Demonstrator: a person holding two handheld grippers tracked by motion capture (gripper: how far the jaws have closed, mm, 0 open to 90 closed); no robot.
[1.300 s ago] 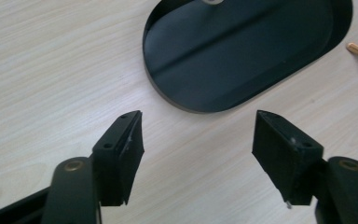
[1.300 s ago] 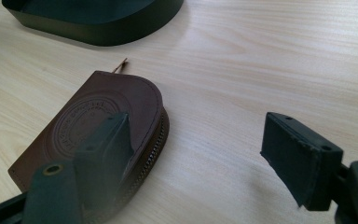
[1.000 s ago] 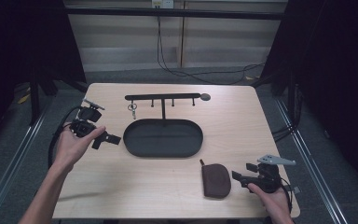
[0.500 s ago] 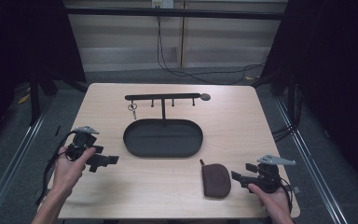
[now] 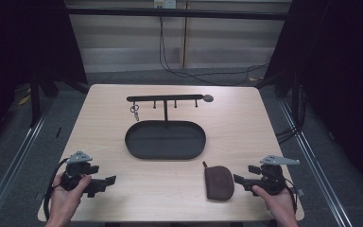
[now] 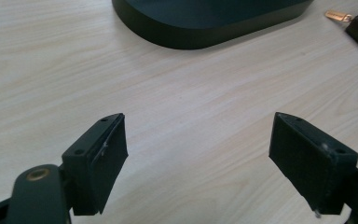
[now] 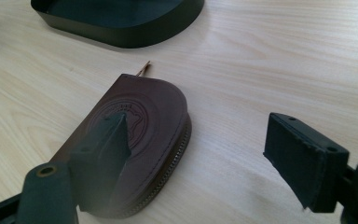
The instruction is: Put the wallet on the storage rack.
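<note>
The table is pale, matt wood-grain laminate, the oval tray looks like smooth matt black metal or plastic, the brown pouch is soft-sheened embossed leather with a metal zip, and the right gripper wears matt black, slightly rough pads.
</note>
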